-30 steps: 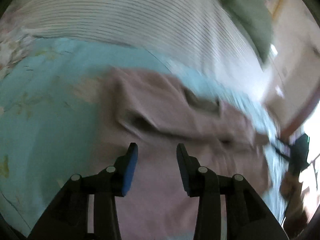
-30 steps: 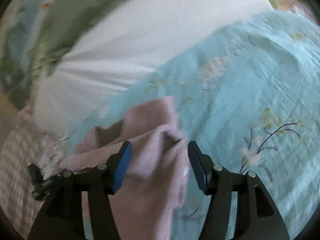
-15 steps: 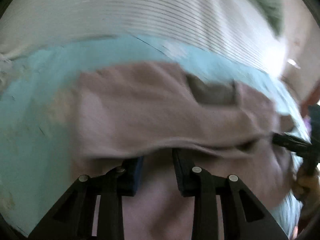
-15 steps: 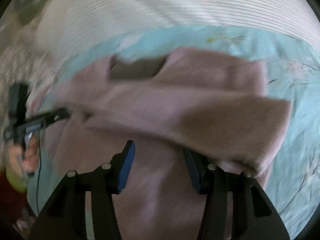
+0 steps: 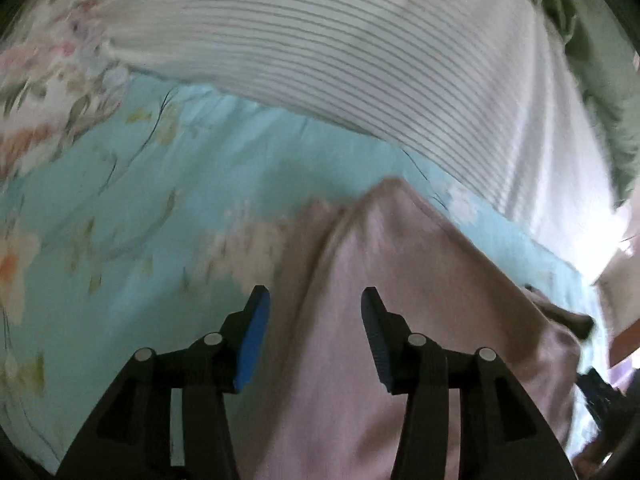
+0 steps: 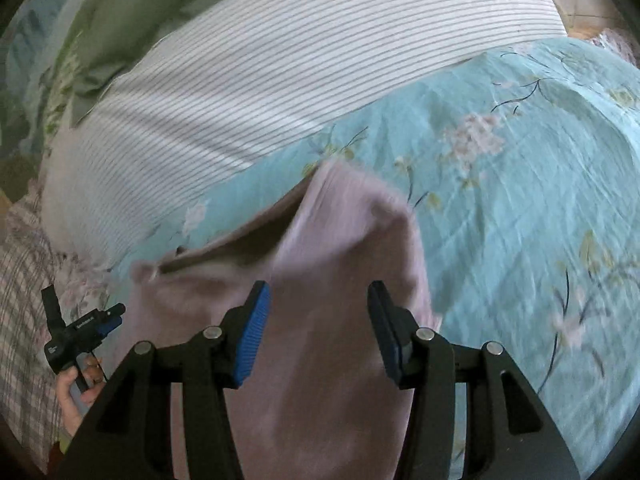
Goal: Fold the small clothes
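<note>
A small pink garment (image 5: 400, 300) lies on a light blue floral bedsheet (image 5: 120, 220). My left gripper (image 5: 314, 320) is open and empty, hovering over the garment's left edge. In the right wrist view the same pink garment (image 6: 340, 280) lies partly folded, its dark neck opening at the left. My right gripper (image 6: 318, 316) is open and empty above the garment's right part. The left gripper also shows in the right wrist view (image 6: 80, 332), held in a hand at the far left.
A white striped pillow (image 5: 360, 48) lies across the back of the bed, also in the right wrist view (image 6: 280, 60). A green cover (image 6: 140, 4) lies behind it. A checked cloth (image 6: 20, 300) is at the left edge.
Both grippers held a fold of the pink garment half a second ago. Now both stand open and drawn back, and the garment lies on the sheet.
</note>
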A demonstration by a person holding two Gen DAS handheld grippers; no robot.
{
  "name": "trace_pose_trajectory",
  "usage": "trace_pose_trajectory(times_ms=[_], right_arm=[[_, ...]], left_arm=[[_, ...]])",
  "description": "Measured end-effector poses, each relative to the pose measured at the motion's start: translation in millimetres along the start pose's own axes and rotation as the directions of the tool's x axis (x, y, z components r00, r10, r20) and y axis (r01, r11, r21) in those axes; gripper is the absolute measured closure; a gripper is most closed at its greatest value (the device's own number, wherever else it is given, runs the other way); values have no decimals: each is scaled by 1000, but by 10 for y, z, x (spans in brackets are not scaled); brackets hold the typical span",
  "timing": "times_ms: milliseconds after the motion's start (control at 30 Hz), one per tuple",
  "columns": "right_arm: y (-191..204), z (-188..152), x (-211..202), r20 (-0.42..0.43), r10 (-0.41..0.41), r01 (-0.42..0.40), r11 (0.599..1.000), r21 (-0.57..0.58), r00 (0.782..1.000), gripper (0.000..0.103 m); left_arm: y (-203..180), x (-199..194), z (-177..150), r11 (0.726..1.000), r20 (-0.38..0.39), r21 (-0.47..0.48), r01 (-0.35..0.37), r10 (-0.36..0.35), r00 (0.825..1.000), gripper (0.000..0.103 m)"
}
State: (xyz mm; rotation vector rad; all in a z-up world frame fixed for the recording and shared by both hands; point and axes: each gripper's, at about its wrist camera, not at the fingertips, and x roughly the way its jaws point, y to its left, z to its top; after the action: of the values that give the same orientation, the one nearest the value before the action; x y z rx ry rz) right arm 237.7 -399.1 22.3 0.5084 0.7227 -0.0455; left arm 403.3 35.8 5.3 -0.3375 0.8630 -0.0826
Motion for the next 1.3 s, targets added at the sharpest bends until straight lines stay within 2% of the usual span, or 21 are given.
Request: trace_pose_trajectory(times_ms=[100, 200, 267, 300, 333, 400, 500, 567, 700, 767, 967, 1067, 1167, 1300], right_arm=[[243, 93, 145, -25, -11, 8, 994, -110, 1000, 50], [317, 309, 352, -61, -36, 26, 987, -161, 997, 50], [259, 456, 430, -25, -134, 127, 977, -173, 991, 50], [178, 489, 430, -9, -201, 198, 969, -149, 980, 50], [96, 507, 391, -9, -225, 223, 970, -98, 974, 50], [53, 436, 255, 1, -127, 127, 991, -33, 992, 50], [218, 125, 63, -11, -30, 30, 999, -41, 999, 48], [332, -175, -55, -40, 46, -48, 998, -35, 998, 45], [454, -681, -303, -65, 137, -137, 990, -4, 988, 44], [486, -908, -380, -80, 174, -173, 985, 10, 982, 43], [545, -1309, -551, -110, 214, -210, 977, 43, 971, 38], [582, -1353, -609, -109, 228, -224, 973, 50, 968, 38], [603, -1399, -666, -110, 229, -226, 973, 46, 967, 37], [574, -1420, -717, -109, 230, -225, 973, 53, 967, 37]], left_arm=[[13, -227, -252, 999, -4, -6, 52, -52, 999, 55], [-86, -352, -405, 996, -7, 42, 84, -84, 996, 53], [-124, -380, -482, 995, -11, 81, 64, -63, 998, 53], [-104, -388, -519, 995, -12, 91, 40, -39, 999, 53], [-47, -420, -552, 996, -10, 87, 25, -24, 1000, 53], [115, -500, -645, 999, -14, 39, 30, -30, 999, 53], [306, -651, -807, 997, -16, -48, 53, -53, 998, 53], [355, -784, -958, 994, -8, -79, 72, -73, 997, 52], [423, -1034, -1309, 984, 16, -153, 95, -94, 995, 35], [472, -1098, -1530, 973, 2, -201, 110, -112, 994, 34], [469, -965, -1934, 958, -69, -257, 127, -150, 986, 33], [426, -921, -1885, 955, -37, -261, 141, -156, 987, 26], [462, -750, -1739, 940, 0, -310, 142, -149, 989, 20], [511, -564, -1481, 924, 55, -360, 126, -113, 992, 21]])
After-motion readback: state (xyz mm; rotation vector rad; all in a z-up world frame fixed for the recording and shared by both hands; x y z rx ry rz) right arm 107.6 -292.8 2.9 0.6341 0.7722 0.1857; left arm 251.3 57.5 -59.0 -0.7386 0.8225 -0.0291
